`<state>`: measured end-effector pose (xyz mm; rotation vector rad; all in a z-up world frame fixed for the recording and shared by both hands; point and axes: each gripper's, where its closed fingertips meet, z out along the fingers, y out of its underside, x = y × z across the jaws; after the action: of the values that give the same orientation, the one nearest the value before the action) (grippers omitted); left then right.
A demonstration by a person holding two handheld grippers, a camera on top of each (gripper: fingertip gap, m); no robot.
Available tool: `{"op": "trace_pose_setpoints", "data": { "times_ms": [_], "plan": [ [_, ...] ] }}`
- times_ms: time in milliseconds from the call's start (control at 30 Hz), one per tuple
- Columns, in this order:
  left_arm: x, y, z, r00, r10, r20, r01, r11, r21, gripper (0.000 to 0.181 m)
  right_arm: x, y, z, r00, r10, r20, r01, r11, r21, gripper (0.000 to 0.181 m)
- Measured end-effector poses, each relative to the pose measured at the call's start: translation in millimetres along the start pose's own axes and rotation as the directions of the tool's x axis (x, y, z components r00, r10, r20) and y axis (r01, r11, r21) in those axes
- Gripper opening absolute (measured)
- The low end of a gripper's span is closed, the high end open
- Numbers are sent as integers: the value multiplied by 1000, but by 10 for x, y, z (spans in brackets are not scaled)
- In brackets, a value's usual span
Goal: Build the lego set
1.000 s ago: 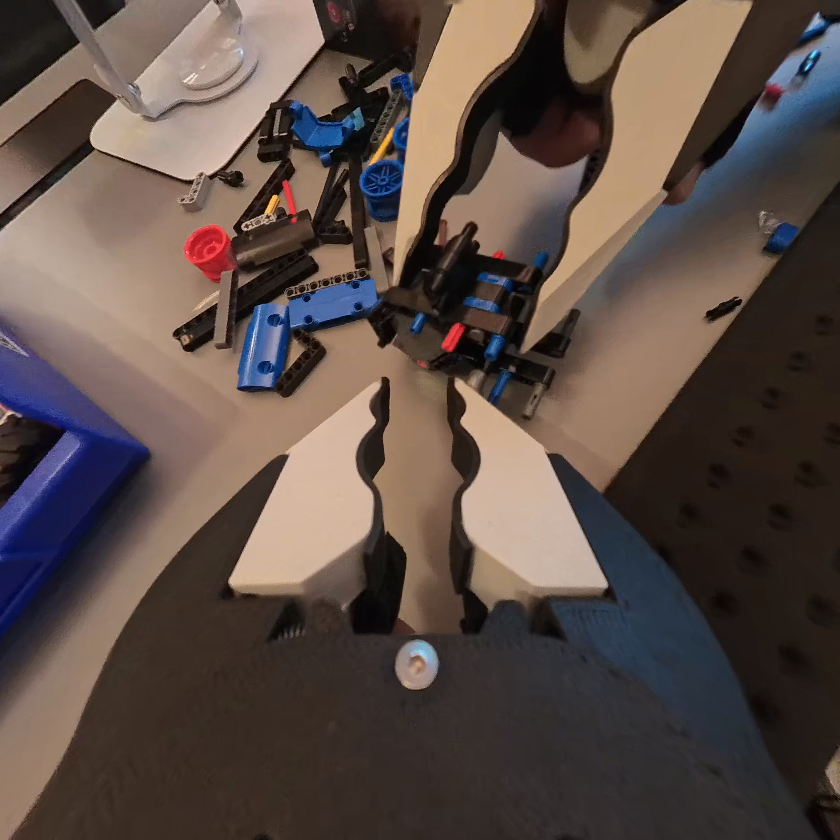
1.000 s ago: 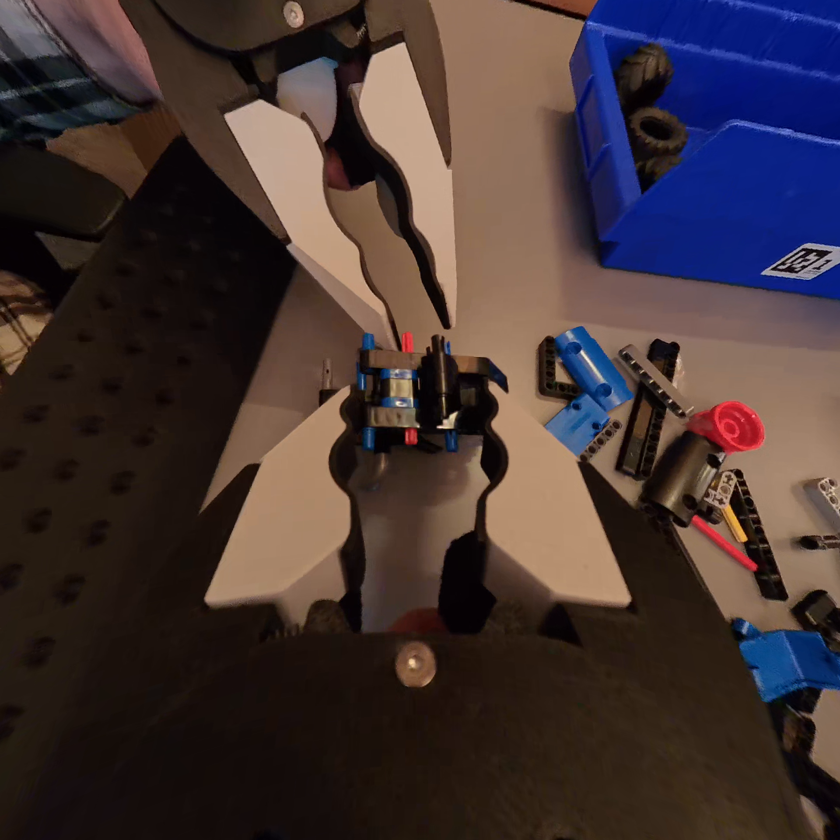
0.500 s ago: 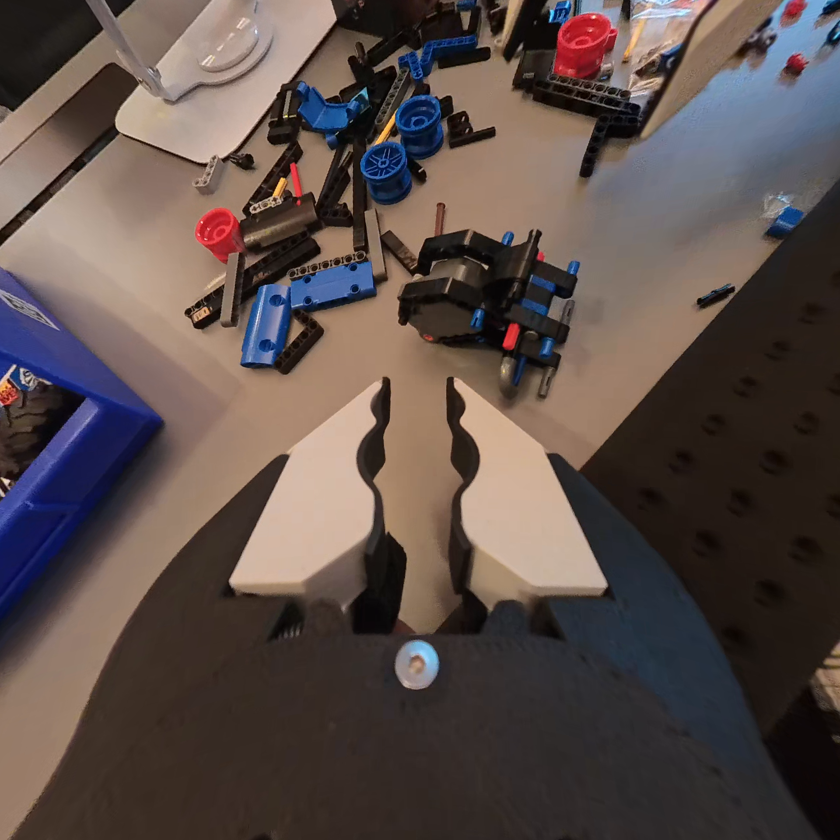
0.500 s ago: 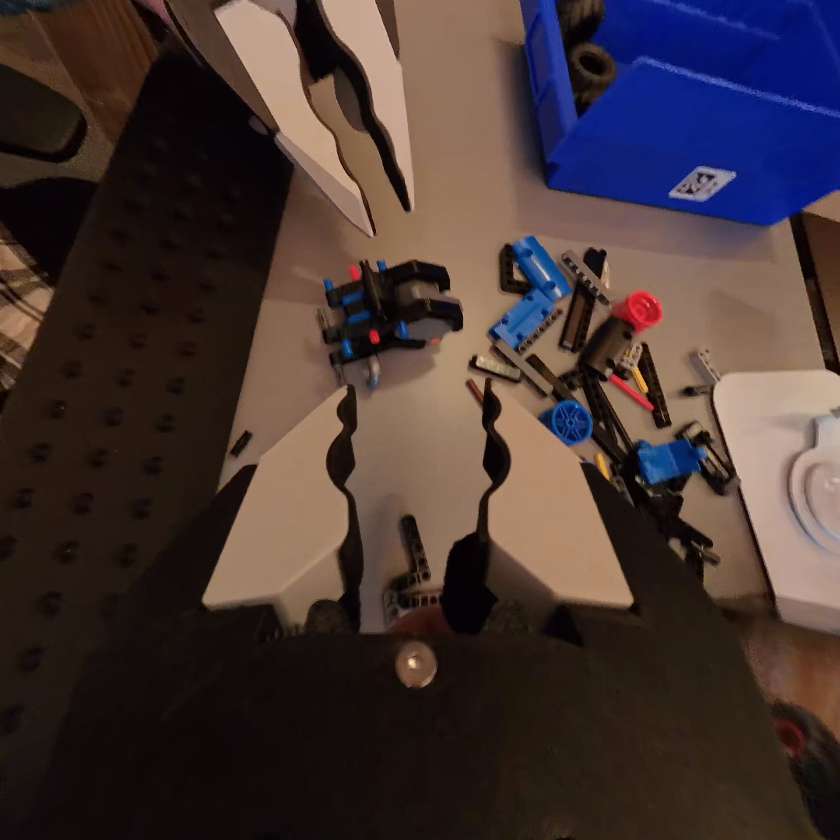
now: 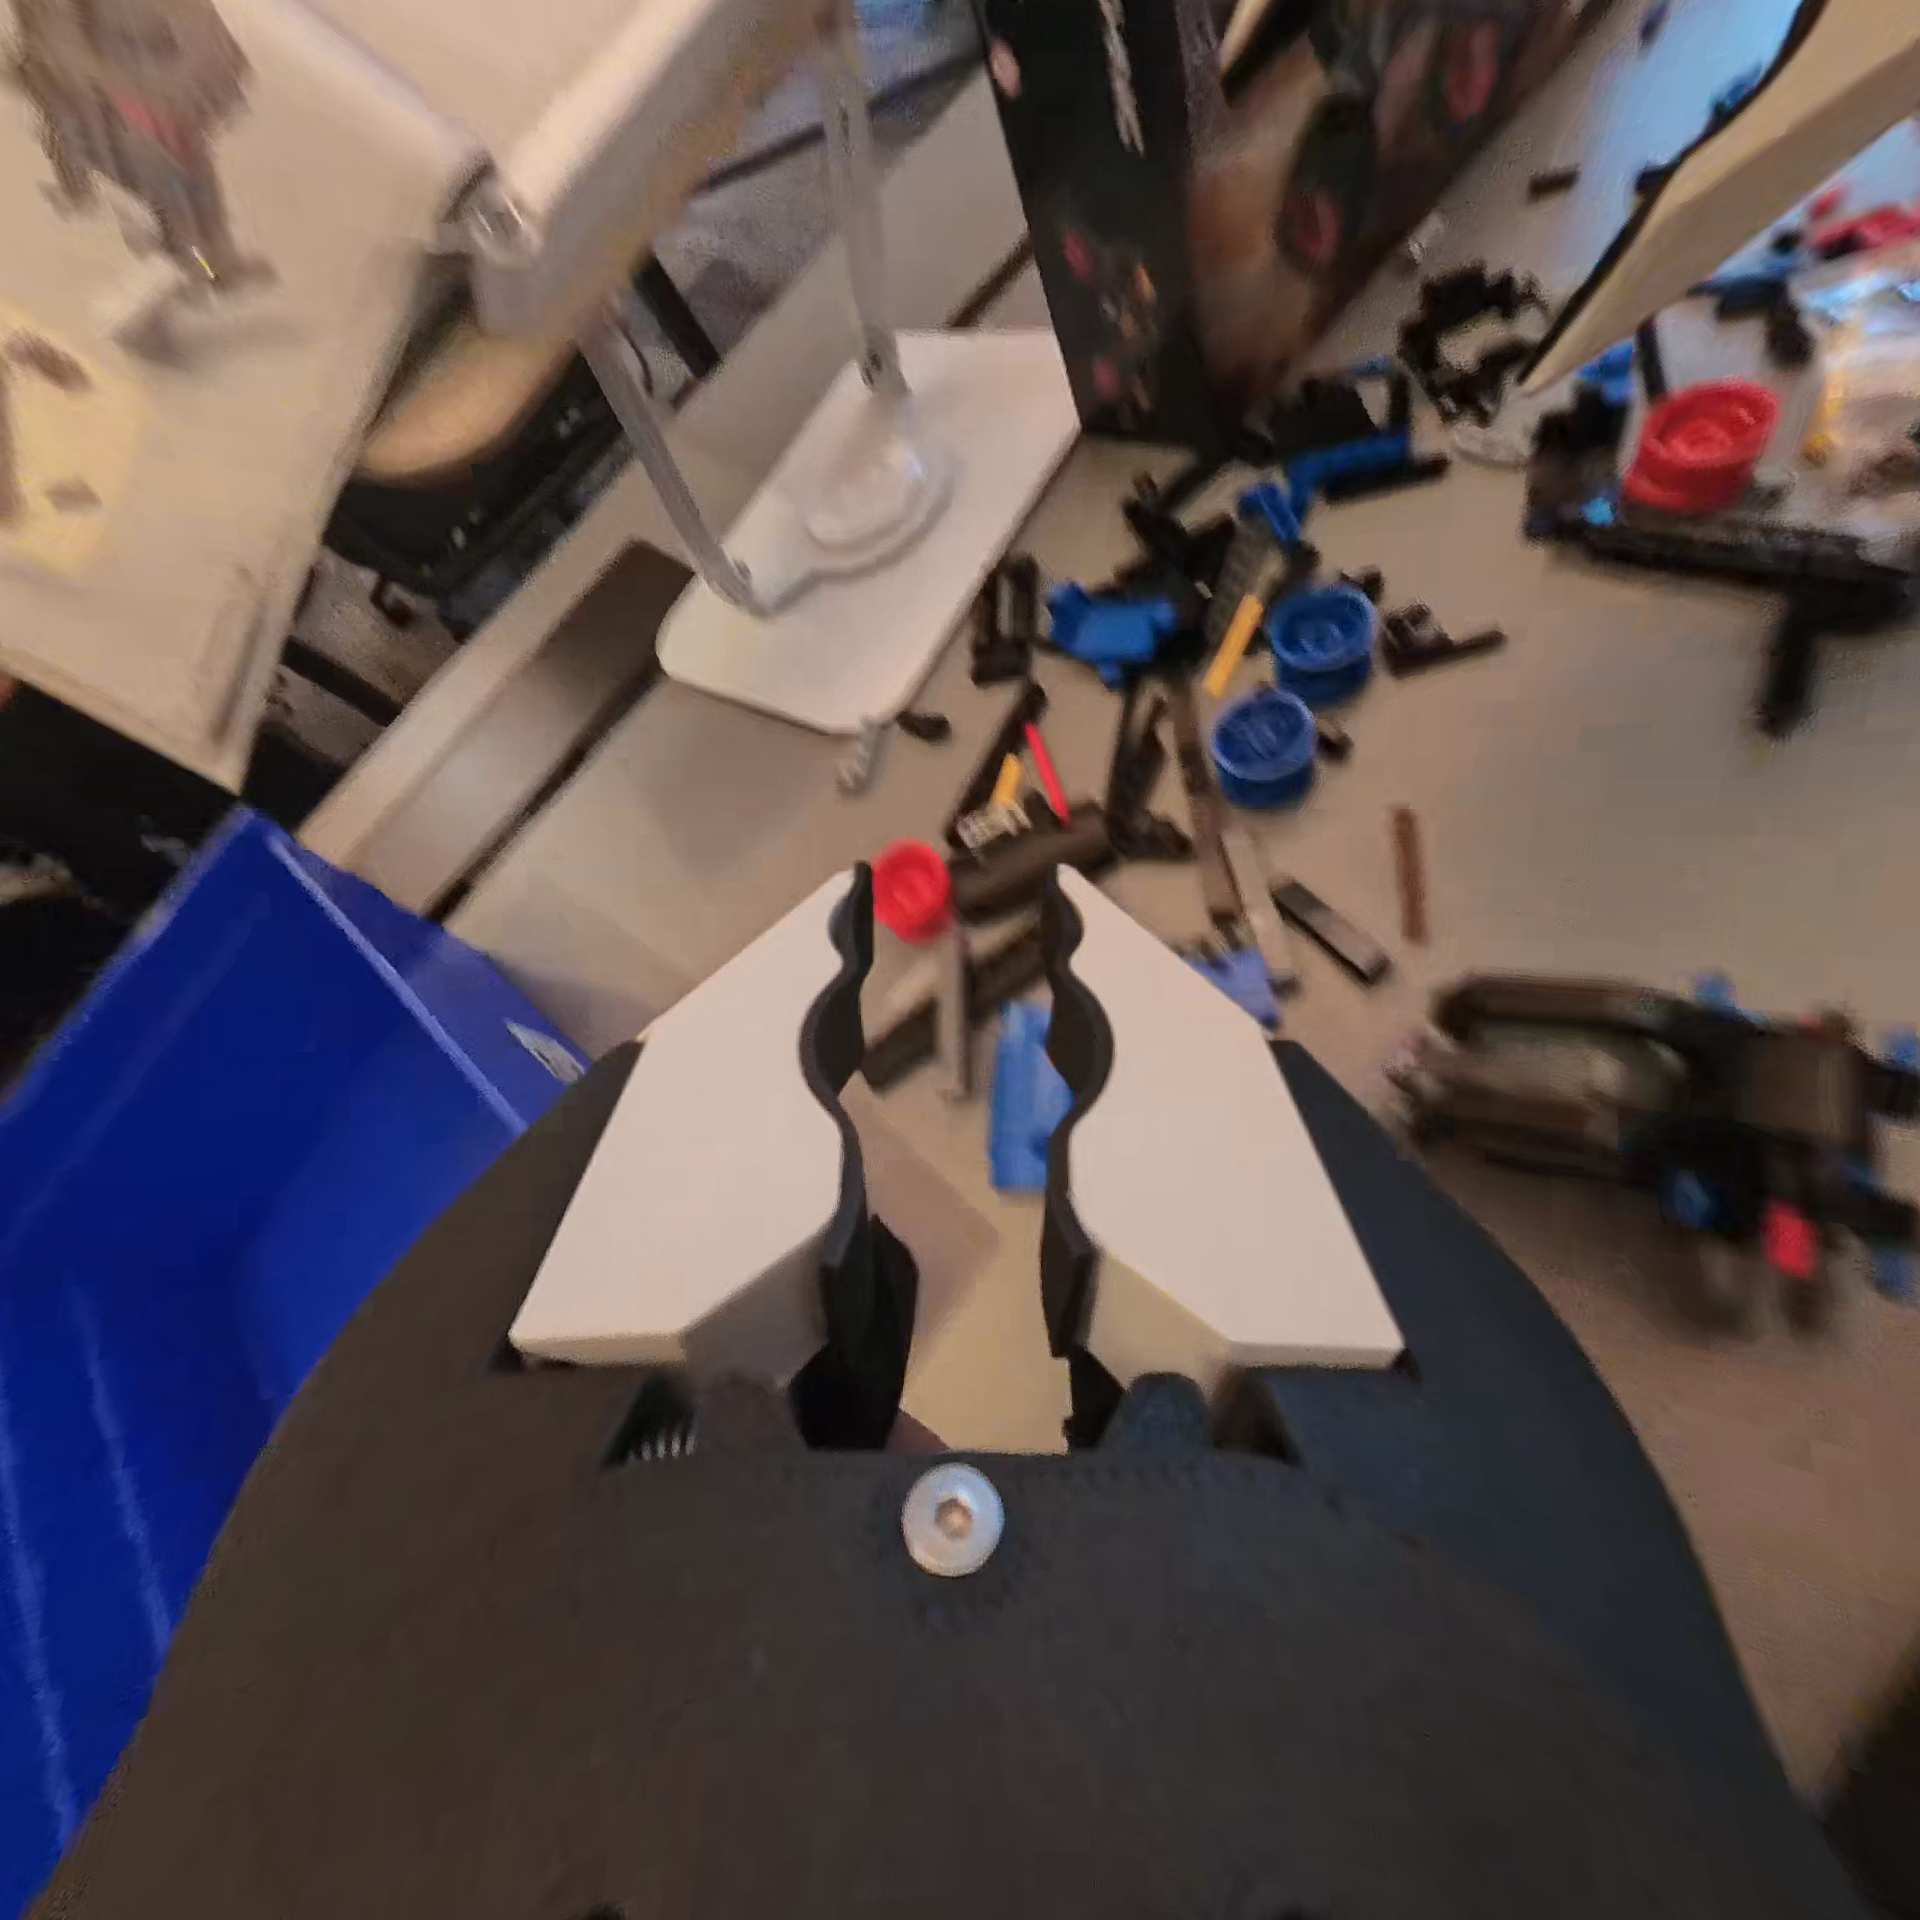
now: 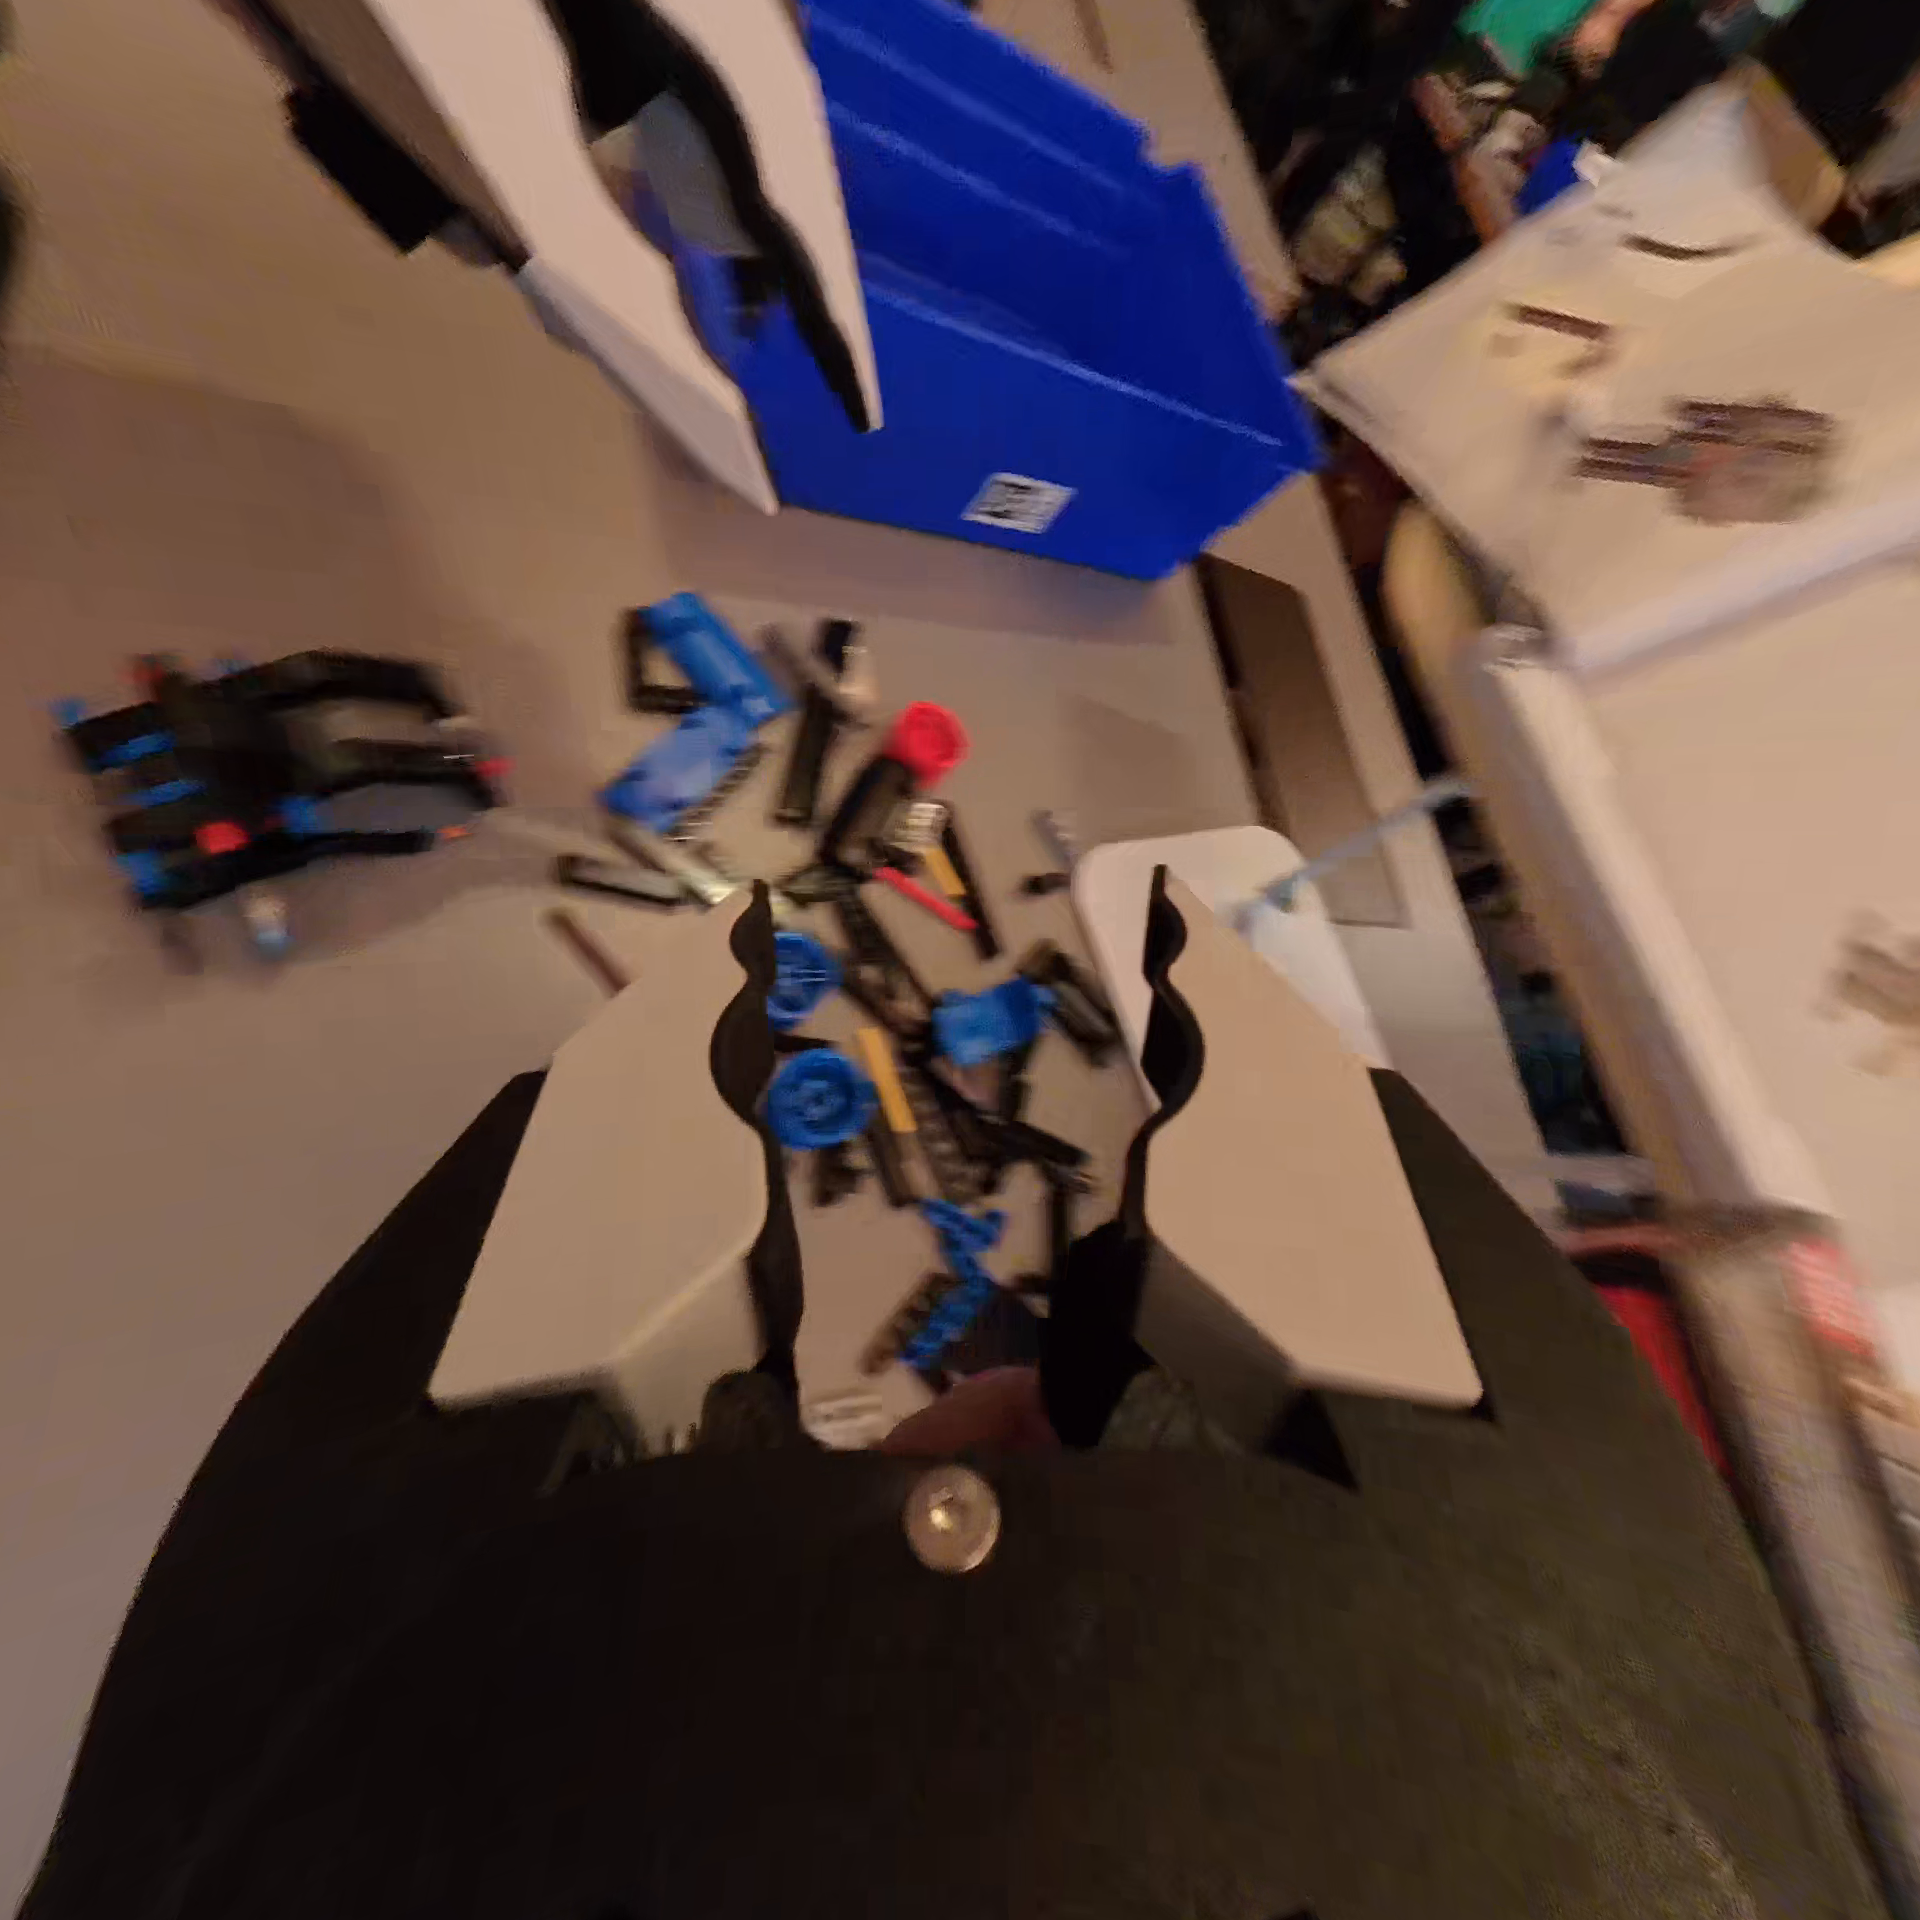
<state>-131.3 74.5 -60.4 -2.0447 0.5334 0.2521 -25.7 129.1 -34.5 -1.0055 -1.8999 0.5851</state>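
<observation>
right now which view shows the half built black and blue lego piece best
The right wrist view: the half-built assembly lies whole on the table, though blurred. The left wrist view shows it near the right edge, more smeared.

No writing could be read in either view, as both were blurred by motion. A small white label with a dark square code [image 6: 1014, 501] was seen on the front wall of the blue bin [image 6: 1091, 416], but its marks could not be made out. Printed sheets [image 6: 1704, 457] with dark smeared figures were seen at the right of the right wrist view, illegible. A dark box [image 5: 1122, 208] with printed red shapes was seen standing on the table in the left wrist view; its print was unreadable.
</observation>
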Motion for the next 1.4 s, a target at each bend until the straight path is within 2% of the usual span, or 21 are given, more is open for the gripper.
{"op": "trace_pose_setpoints", "data": {
  "times_ms": [133,200,300,433,567,667,733,800,900,967,1000,1067,1167,1233,1300,1400],
  "plan": [
    [-421,-435,368,994,87,60,-90,995,47,31,1116,-115,-311,963,31,-267,-38,999,-19,67],
    [-586,-625,511,990,105,92,-113,990,84,31,1645,-128,-447,930,82,-358,-88,996,-2,65],
    [-808,-856,682,981,139,139,-156,980,120,32,2273,78,-437,905,144,-400,-174,984,-40,69],
    [-1214,-987,899,934,270,233,-293,954,70,31,2746,323,-232,913,100,-396,-166,977,-136,69],
    [-1428,-949,1111,871,430,239,-435,900,-35,32,2994,450,13,931,59,-361,-137,971,-194,70],
    [-1421,-966,1174,854,472,220,-476,879,-38,32,3093,574,152,939,138,-314,-202,962,-182,68],
    [-1418,-975,1193,850,477,225,-482,875,-33,32,3130,601,184,942,130,-311,-189,968,-167,64],
    [-1397,-998,1181,844,487,224,-494,869,-26,30,3171,593,151,933,133,-333,-195,968,-158,52],
    [-1292,-984,1187,825,524,211,-530,847,-32,9,3193,606,118,923,82,-376,-155,974,-168,47],
    [-1301,-937,1191,819,531,217,-534,844,-51,5,3207,602,109,913,55,-404,-136,975,-175,42],
    [-1269,-918,1180,829,521,201,-522,851,-54,3,3246,597,80,898,16,-440,-110,976,-189,31],
    [-1210,-878,1160,828,528,191,-528,848,-55,0,3275,578,51,879,-39,-474,-70,975,-209,21],
    [-1111,-821,1154,847,505,167,-503,862,-52,0,3308,584,22,868,-62,-492,-56,974,-221,12],
    [-1047,-822,1121,867,478,140,-477,878,-44,0,3344,559,-25,857,-75,-511,-45,975,-220,0],
    [-1023,-843,1070,863,487,134,-485,873,-49,0,3340,541,-48,861,-68,-504,-46,976,-211,0],
    [-975,-968,1017,876,471,106,-474,880,9,0,3319,507,-99,865,-52,-499,-48,982,-185,1]
  ]
}}
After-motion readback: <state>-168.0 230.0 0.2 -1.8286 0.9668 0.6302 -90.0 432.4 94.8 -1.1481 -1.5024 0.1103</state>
